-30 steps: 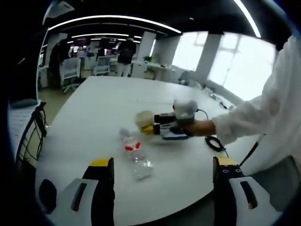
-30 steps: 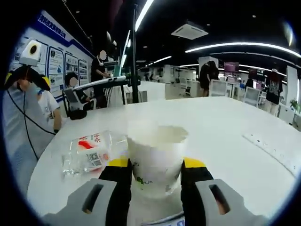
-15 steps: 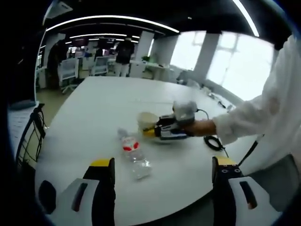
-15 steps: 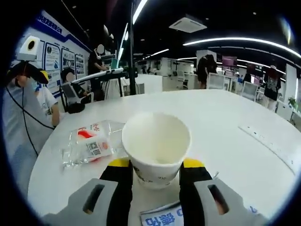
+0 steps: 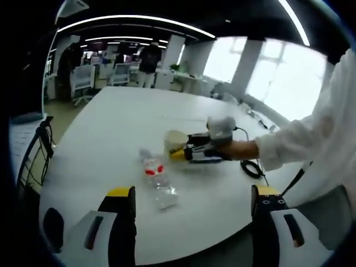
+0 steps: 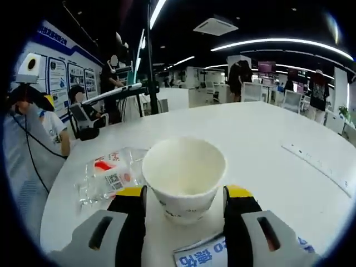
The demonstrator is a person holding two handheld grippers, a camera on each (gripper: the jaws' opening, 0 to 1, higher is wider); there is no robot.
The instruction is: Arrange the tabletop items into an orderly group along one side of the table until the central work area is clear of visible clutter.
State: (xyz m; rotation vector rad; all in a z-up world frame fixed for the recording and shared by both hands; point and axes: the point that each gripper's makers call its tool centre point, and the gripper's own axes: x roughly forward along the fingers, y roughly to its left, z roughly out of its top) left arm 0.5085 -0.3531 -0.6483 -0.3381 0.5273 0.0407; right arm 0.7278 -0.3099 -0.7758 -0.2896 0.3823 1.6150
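A white paper cup [image 6: 183,178] stands upright on the white table [image 6: 267,144] between the jaws of my right gripper [image 6: 183,194]. The jaws sit slightly wide of the cup's sides, so the gripper is open. A crushed clear plastic bottle [image 6: 108,175] with a red label lies just left of the cup. A blue-and-white printed card [image 6: 203,257] lies under the jaws. In the left gripper view, the cup [image 5: 176,139], the bottle [image 5: 157,178] and the right gripper [image 5: 179,150] lie ahead. My left gripper [image 5: 192,194] hovers open near the table's edge.
A white power strip [image 6: 320,167] lies at the table's right. A coiled black cable [image 5: 253,168] rests beside the person's white sleeve [image 5: 311,139]. A black chair [image 5: 30,161] stands off the table's left edge. People and desks fill the far room.
The cup went from raised in the shut right jaws to standing on the table. The right jaws have spread off its sides. The left gripper has hardly moved.
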